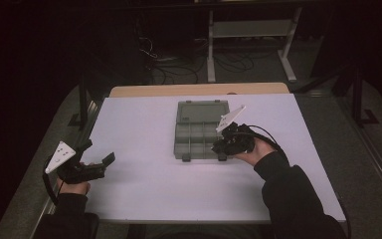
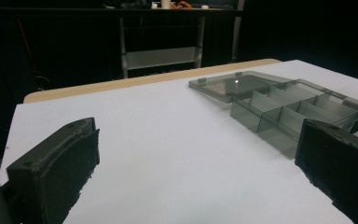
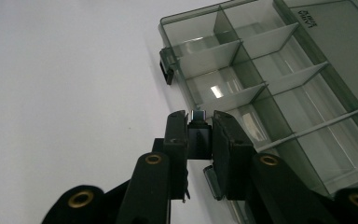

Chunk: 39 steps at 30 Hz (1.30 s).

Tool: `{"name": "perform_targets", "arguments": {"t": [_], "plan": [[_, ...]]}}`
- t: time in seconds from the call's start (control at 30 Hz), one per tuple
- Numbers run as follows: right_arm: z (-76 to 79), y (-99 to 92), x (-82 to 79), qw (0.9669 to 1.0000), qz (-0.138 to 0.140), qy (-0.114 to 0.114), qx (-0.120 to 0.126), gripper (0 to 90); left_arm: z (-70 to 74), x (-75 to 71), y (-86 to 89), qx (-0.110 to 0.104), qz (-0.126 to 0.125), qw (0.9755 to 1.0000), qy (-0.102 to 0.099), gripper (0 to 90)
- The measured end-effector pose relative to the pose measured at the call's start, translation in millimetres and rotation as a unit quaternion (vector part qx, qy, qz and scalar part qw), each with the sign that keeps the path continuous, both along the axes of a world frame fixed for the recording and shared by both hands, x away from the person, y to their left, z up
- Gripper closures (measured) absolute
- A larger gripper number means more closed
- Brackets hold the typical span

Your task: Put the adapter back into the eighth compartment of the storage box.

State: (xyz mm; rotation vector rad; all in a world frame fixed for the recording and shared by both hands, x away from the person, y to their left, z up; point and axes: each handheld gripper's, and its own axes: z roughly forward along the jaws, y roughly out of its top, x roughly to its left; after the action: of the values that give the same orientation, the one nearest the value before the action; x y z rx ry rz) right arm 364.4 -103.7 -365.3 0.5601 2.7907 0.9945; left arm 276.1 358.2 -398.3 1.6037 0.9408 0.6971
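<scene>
While my right gripper [image 3: 199, 122] hangs over the near edge of the organizer box [image 1: 199, 134], its jaws are pinched together on a small dark connector-looking piece [image 3: 199, 135] with a shiny metal tip poking out the top. Can't really tell what the piece is, it's tiny and mostly buried between the pads. In the right gripper view it sits just above the box's front rim, next to one of the two front latches [image 3: 167, 65], the one at the near corner. From the high view, that same gripper [image 1: 219, 147] is at the box's front right corner, with the hand [image 1: 258, 149] coming in from the right side of the table [image 1: 139, 189].

That box is a smoky see-through plastic thing with a bunch of divided compartments, lying open near the middle of the table, a bit toward the far side. Its lid [image 1: 202, 111] is flipped back flat on the far side. I can't spot anything lying in the compartments I can see.

My left gripper [image 1: 110, 159] is way off at the left edge of the table, well apart from the box. Its jaws are spread wide with nothing between them, and in the left gripper view the box [image 2: 284, 112] shows past the right jaw.
</scene>
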Motion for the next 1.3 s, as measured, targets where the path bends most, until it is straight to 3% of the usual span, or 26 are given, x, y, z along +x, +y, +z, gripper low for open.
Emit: {"name": "perform_targets", "arguments": {"t": [0.73,1.3], "plan": [[-5.7,-20.3,22.4,0.9989,-0.043,0.005,0.017,74.9,0.1,-0.1,0.2,0.000,0.000,1.0000,-0.001,0.0],[-22.0,-27.0,39.8,0.9977,-0.063,0.025,0.001,74.9,0.2,0.0,-0.2,0.002,0.000,1.0000,-0.001,0.0]]}}
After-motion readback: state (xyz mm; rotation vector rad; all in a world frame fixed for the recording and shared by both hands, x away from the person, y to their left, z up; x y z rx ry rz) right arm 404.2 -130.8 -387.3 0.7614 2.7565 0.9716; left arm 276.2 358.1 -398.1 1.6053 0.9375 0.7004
